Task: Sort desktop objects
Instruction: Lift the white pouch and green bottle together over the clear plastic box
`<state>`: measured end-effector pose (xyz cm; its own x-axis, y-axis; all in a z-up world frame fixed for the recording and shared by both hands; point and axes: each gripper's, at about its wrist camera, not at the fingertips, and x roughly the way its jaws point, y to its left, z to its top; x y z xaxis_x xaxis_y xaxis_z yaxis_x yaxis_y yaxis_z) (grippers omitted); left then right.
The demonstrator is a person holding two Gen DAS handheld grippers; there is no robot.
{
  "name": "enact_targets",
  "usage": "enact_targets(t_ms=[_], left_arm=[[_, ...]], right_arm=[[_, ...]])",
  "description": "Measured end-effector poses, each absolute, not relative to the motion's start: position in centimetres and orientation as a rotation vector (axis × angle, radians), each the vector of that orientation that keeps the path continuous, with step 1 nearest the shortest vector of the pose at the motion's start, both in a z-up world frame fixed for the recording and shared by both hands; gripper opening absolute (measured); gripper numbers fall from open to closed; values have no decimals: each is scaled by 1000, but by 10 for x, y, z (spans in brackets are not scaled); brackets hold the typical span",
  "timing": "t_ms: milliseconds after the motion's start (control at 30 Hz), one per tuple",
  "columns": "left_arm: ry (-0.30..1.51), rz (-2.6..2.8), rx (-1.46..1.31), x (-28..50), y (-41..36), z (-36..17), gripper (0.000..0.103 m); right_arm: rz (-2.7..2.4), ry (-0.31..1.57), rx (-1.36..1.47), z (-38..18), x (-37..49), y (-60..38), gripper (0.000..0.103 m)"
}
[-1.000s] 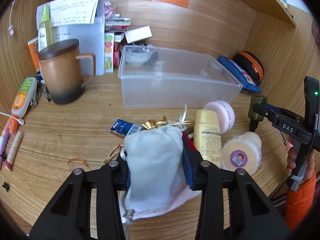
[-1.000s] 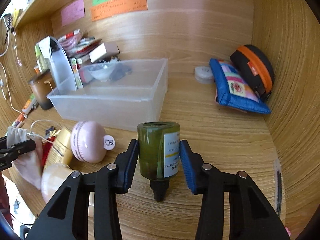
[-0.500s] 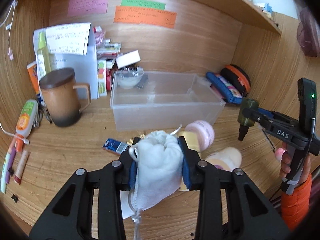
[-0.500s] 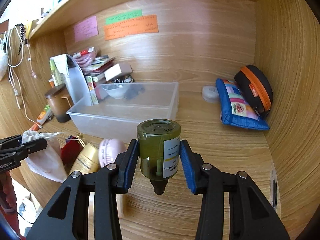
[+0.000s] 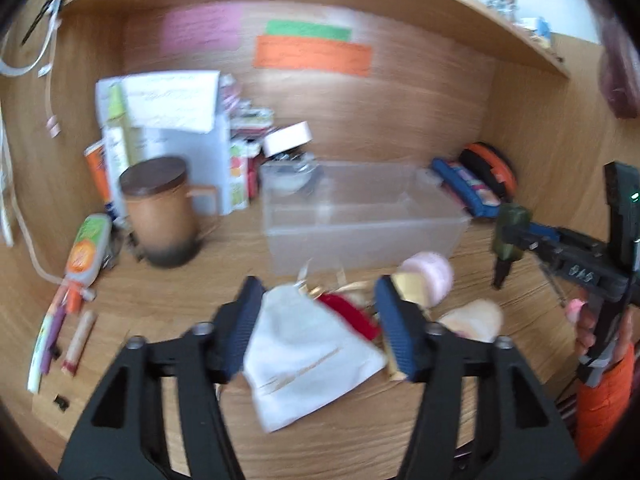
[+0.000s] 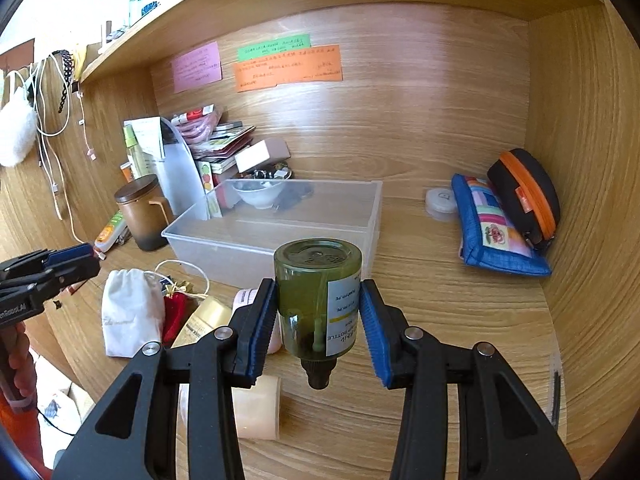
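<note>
Green bottle (image 6: 318, 312): clamped upside down between the blue pads of the right gripper (image 6: 320, 334), cap pointing down, held above the desk (image 6: 460, 320) in front of the clear bin.
White pouch (image 5: 306, 356): lying on the desk, released; red item (image 5: 352, 314) just beside it.
Left gripper (image 5: 316, 330): jaws spread wide, pads either side of the pouch, not pressing it.
Clear bin (image 6: 280, 236): behind the pouch; a white bowl (image 6: 258, 196) sits in its far left corner.
Pink jar (image 5: 430, 278): near the bin's front wall, beside a gold tube (image 6: 204, 320).
Brown mug (image 6: 144, 218): lidded, left of the bin.
Blue pouch (image 6: 496, 236): far right, touching an orange-zipped black case (image 6: 524, 196).
</note>
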<state>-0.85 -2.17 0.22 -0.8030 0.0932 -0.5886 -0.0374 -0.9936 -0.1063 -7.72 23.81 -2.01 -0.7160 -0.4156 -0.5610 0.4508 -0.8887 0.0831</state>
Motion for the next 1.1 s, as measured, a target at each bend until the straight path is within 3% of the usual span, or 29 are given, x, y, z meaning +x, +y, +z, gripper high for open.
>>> enact_targets(t_ms=[133,433,533,567,667,1100], left_arm=[[-224,2877,-1108,-19,-40,-27,72],[-365,2740,-1292,-58,-51,-77,71],[-332,2740,-1253,-63,-43,-75,44],[-274,2776,-1222,-62,-38,-70,31],[-198,2780,-1138,-57,-26,-56,13],[-103,2774,-929,-48,0,0,10]], right_arm=[[-2517,73,825,-24,-79,232,38],[-2501,100,816,-26,-70,222,38],[-2499,101,819,-25,-70,221,38],[-2498,103,819,-25,-69,221,38],[-2498,117,817,-24,-69,219,39],[-2474,130,793,-17,-66,207,38]])
